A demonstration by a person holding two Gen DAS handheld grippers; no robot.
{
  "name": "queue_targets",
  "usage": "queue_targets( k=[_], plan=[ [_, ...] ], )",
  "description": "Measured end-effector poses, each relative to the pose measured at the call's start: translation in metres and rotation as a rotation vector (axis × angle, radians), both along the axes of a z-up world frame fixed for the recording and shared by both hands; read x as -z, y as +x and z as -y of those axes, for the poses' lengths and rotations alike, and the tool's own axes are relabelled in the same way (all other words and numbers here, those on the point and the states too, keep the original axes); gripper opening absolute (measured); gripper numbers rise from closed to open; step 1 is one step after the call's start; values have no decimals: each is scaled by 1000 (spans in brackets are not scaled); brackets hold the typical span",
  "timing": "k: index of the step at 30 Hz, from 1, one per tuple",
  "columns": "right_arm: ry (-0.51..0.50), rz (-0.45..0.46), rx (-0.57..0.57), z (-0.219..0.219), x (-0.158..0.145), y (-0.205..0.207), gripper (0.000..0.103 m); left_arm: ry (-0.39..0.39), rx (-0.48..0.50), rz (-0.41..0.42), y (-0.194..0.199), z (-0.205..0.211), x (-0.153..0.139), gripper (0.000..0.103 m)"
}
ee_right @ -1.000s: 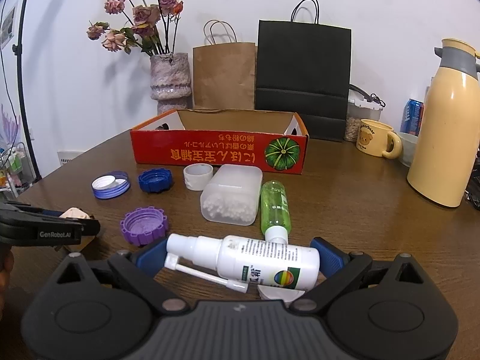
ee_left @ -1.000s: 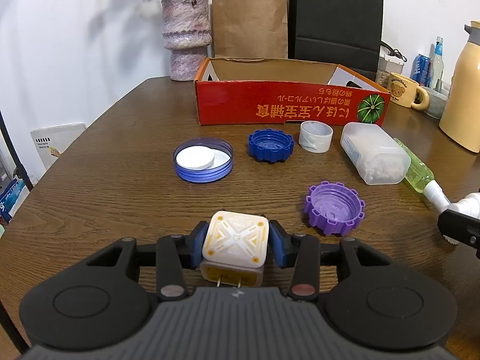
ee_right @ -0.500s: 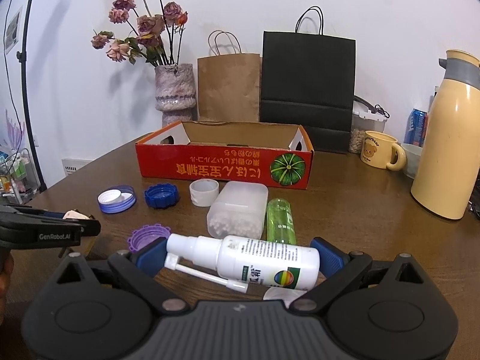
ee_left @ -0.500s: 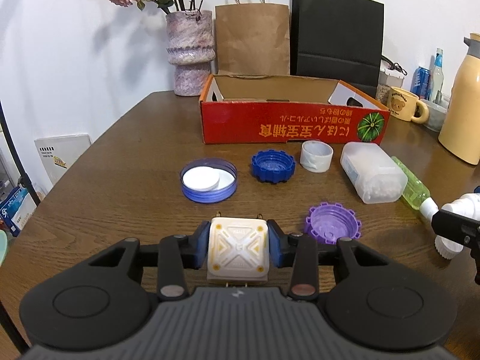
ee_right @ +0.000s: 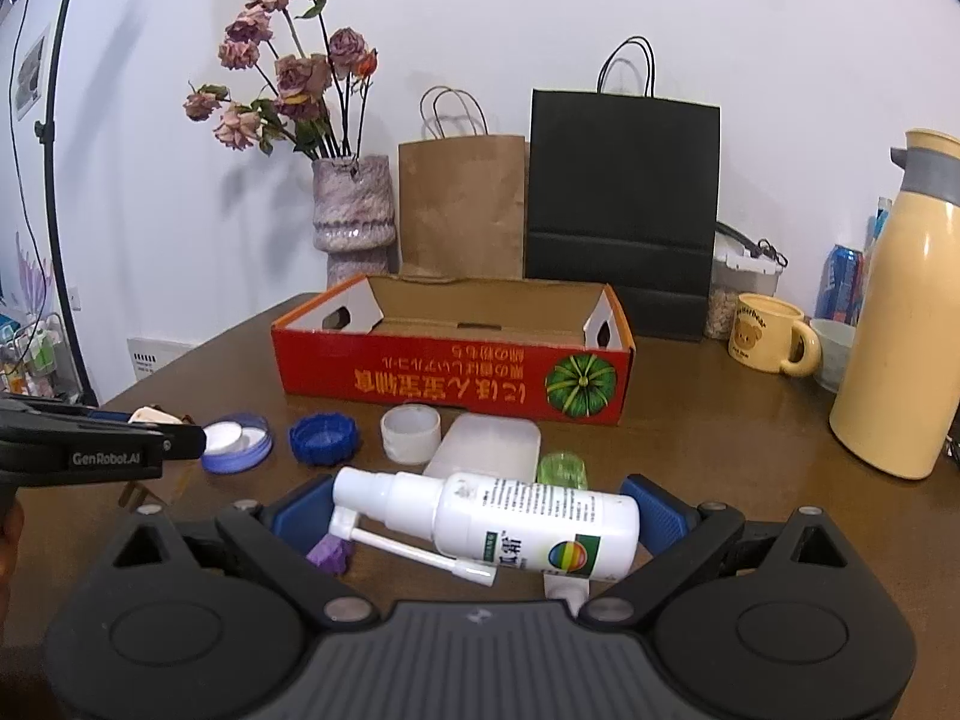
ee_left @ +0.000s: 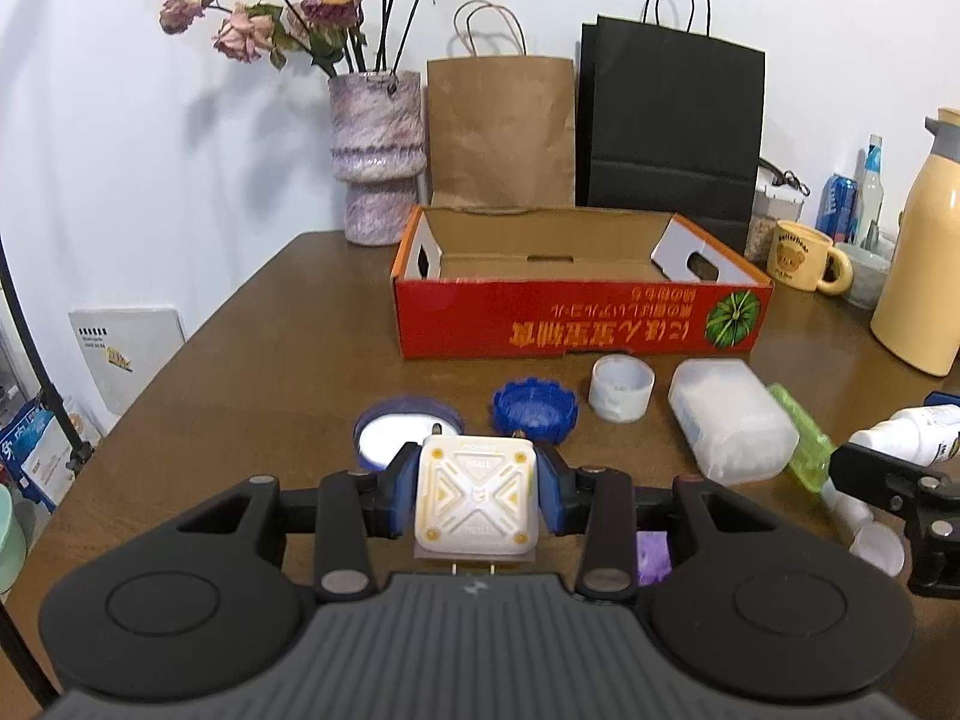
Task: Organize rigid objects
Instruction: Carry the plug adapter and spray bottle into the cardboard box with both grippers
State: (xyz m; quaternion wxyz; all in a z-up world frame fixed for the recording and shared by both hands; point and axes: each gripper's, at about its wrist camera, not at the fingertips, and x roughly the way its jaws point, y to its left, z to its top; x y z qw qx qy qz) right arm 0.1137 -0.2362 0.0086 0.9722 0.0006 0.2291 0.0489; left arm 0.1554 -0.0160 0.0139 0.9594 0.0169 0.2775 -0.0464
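Caps [ee_left: 534, 415] and bottles litter brown table [ee_left: 270, 360] before white wall [ee_left: 120, 120].

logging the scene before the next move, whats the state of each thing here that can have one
left gripper: shut on the white charger cube, lifted
right gripper: shut on the white spray bottle, held sideways, lifted
red cardboard box: open, nothing visible inside
clear plastic container: lying on its side
green bottle: lying down
blue cap: upside down, loose
white cap: loose, open side up
purple lid: upside down, white disc inside
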Motion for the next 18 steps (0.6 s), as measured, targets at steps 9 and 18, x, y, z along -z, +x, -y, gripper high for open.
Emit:
queue_targets(
  k=[9,18],
  plan=[
    [-4,38,-7,-1,-15,24,100,-10,-2,39,18,7,-19,40],
    [0,76,-10,-1,-29,53,100,-27,-17,77,40,11,-35,40]
  ],
)
